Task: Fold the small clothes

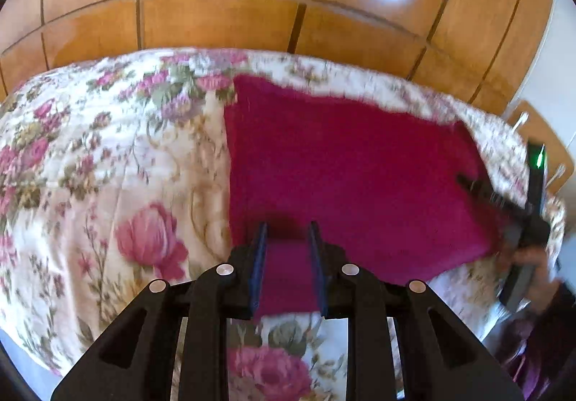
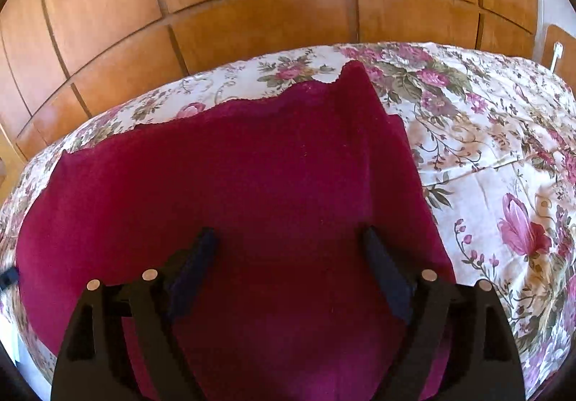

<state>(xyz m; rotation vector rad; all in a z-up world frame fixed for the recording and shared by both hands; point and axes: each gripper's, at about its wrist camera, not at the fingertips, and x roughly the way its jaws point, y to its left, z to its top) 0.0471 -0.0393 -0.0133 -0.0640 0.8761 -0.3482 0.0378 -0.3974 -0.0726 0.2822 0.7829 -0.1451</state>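
- A crimson cloth (image 2: 252, 185) lay spread on the floral bedspread (image 1: 108, 156), reaching toward the far edge by the wooden panelled wall (image 1: 223, 16).
- The left gripper (image 1: 289, 226) had its fingers part-way apart, a near-left flap of the cloth between them; whether they pinched it could not be told.
- The right gripper (image 2: 288, 231) hung released, fingers wide, over the cloth's near part.
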